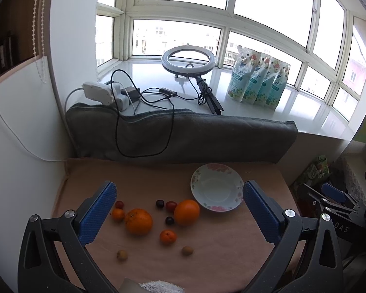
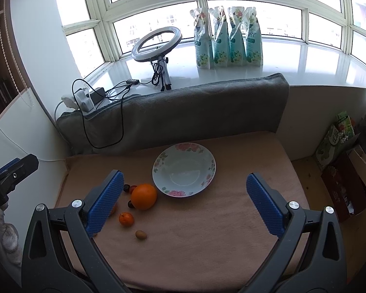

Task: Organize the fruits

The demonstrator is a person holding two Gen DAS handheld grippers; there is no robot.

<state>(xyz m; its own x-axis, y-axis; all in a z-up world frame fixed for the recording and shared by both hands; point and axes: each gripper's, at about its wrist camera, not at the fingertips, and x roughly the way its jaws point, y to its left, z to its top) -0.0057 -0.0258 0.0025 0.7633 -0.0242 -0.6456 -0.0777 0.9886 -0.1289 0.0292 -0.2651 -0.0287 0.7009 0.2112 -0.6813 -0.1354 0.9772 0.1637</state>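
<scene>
Pink cloth (image 2: 207,232) is spread over the table; its right and near parts are bare. Fruits are scattered left of centre: two oranges (image 1: 138,221) (image 1: 186,212), two mandarins (image 1: 168,236), cherries, two small brown fruits (image 1: 187,250). Round shapes, no long axis. Floral plate (image 2: 207,163) is set far right of them, empty, rim up. Left gripper (image 1: 179,213) and right gripper (image 2: 184,205) are held spread wide above the cloth, nothing gripped.
</scene>
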